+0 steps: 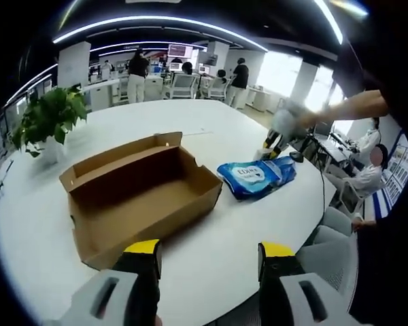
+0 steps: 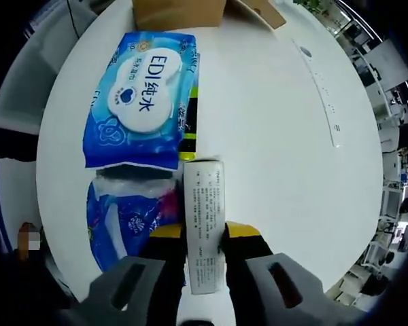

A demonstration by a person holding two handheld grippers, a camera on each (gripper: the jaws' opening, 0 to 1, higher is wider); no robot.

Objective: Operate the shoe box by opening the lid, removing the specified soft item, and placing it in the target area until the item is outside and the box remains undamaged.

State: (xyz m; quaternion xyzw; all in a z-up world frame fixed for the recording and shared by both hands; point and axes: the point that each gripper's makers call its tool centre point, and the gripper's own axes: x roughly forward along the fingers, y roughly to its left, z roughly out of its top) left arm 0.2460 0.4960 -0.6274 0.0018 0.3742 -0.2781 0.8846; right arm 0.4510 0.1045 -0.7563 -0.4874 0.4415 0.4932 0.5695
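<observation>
currently, blue wipes pack [image 2: 141, 98] flat on white table [image 2: 272, 136], right gripper [image 2: 204, 234] pinching a small white carton [image 2: 205, 231], left gripper [image 1: 209, 255] spread

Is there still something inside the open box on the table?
No, in the left gripper view the box stands open on the table and its brown inside is bare.

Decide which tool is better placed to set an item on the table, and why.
Right. The right tool grips the white printed pack beside the blue wipes packet; the left tool is open, empty, by the brown cardboard box.
</observation>
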